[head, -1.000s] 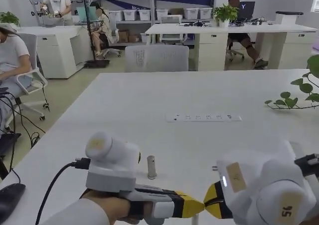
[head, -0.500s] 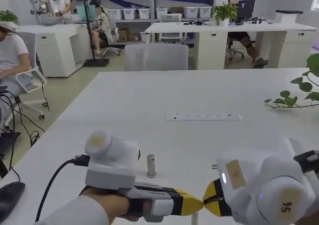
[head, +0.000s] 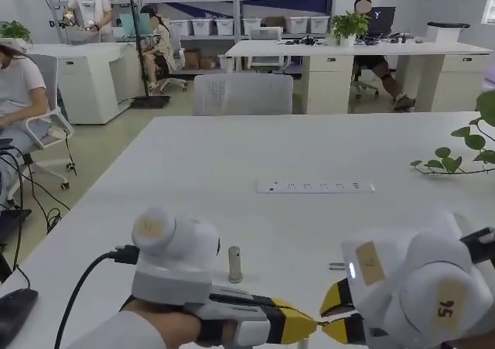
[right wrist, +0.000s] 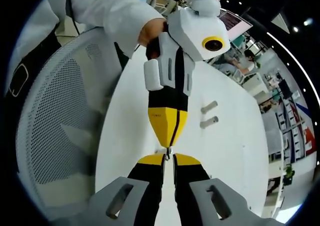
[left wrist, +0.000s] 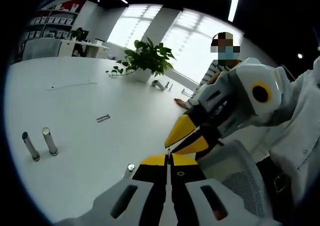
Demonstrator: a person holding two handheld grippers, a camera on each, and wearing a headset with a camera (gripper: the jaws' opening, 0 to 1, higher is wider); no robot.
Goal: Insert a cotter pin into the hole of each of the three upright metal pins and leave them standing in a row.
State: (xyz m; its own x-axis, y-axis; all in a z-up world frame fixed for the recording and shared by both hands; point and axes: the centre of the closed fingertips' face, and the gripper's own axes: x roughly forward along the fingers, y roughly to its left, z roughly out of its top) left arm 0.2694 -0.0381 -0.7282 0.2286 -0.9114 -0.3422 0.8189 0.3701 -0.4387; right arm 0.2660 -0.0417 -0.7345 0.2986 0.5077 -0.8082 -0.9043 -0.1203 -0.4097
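Cotter pin (head: 338, 266) fitting seems barely begun. No metal pin (head: 234, 263) carries one, as far as its small size lets me judge.

Nearest you, at 6 o'clock in the head view, your left gripper (head: 309, 327) and right gripper (head: 325, 319) meet tip to tip, yellow wedge against yellow wedge. The left jaws are pressed together along a thin dark seam. The right jaws stand almost closed with a narrow slot between them, and I cannot tell whether they nip anything. A thin grey sliver (right wrist: 168, 151) sits where the tips meet. It may be a wire handed from one gripper to the other, but it is too small to name.

At 11 o'clock from the tips the metal pin stands upright. It is a smooth, dull-grey cylinder with a dark cross hole near its top. The left gripper view shows two such cylinders side by side.

At 1 o'clock the loose cotter pin lies flat on the matte white table (head: 232, 163). It is thin bent wire, well apart from the upright pin.

Your next move, I judge, calls for fine aim: line the wire's legs up with that cross hole and push straight, without tipping the cylinder.

Beyond, at 12 o'clock, lies a flat white power strip (head: 315, 185).
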